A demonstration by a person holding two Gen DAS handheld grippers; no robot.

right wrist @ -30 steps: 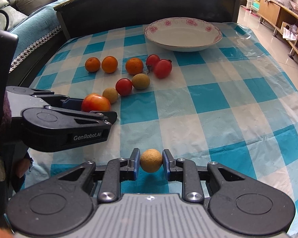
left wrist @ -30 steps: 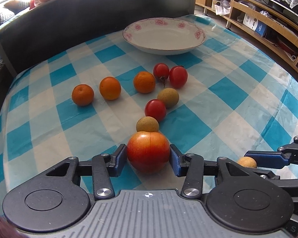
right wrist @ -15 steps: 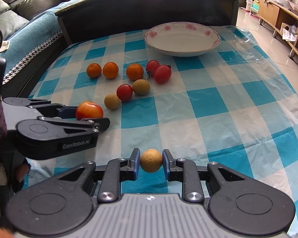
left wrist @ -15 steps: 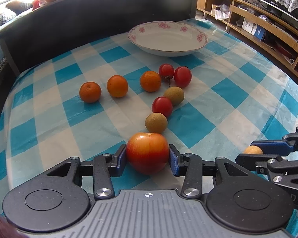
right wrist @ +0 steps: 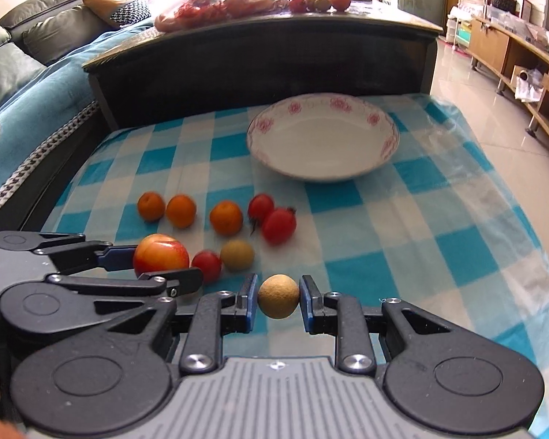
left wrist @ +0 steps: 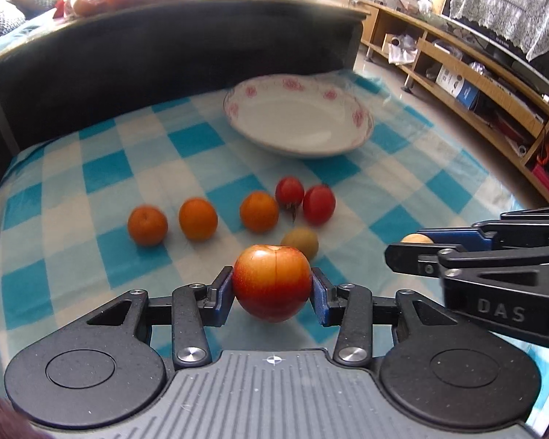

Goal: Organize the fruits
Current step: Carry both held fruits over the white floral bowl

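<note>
Fruits lifted since a second ago: left gripper (left wrist: 272,290) clamps the apple (left wrist: 271,282), right gripper (right wrist: 278,299) the longan (right wrist: 278,295), now nearer the empty bowl (right wrist: 380,153).

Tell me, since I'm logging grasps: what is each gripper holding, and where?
The left gripper pinches the red-orange fruit at its sides. The right gripper pinches the small tan fruit at its sides.
</note>
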